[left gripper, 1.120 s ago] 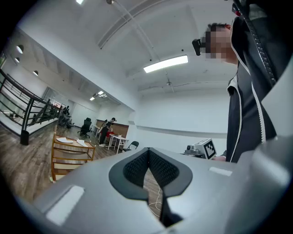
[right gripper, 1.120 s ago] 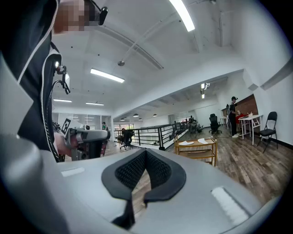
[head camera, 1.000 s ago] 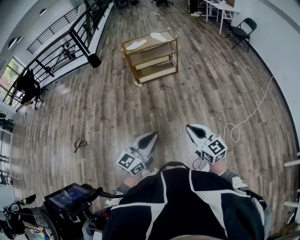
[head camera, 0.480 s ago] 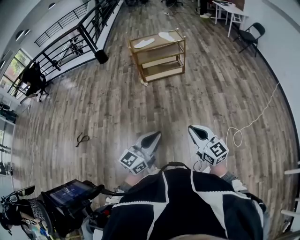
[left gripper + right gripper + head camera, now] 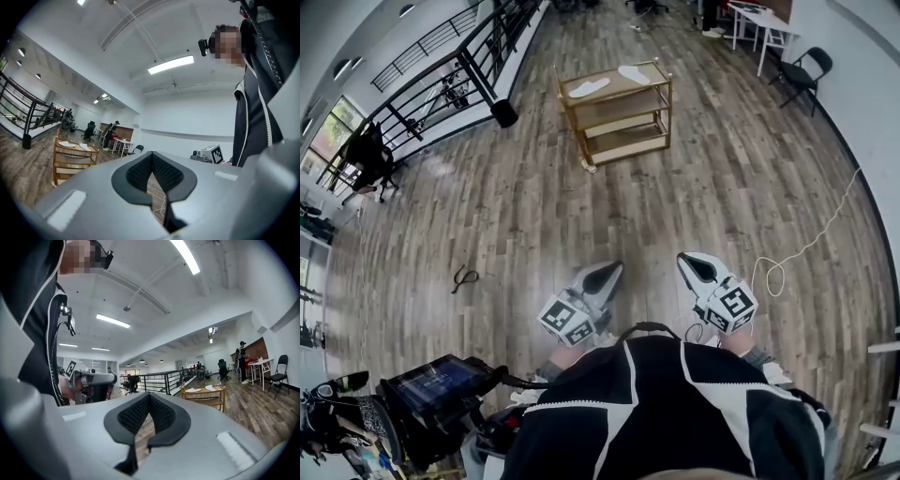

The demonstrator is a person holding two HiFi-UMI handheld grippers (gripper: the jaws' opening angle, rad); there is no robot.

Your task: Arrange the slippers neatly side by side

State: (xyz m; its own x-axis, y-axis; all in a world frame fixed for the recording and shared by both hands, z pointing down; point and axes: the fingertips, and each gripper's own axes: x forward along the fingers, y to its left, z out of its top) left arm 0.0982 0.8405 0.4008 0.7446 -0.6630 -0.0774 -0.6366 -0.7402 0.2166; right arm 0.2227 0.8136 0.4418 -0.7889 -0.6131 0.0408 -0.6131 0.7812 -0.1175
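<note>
slippers (image 5: 589, 88) atop cart (image 5: 613, 84), well beyond left tool (image 5: 604, 274) and right tool (image 5: 694, 265)

The two slippers (image 5: 589, 88) on the cart's (image 5: 611, 82) top shelf are too small to show toe from heel.

- In the head view, the shelf cart (image 5: 616, 111) bearing the slippers (image 5: 589, 88) sits slightly further right than a second ago.
- The folding chair (image 5: 802, 73) shifts right likewise.

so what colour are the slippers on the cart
White slippers on the wooden cart; clearest in the head view.
</note>
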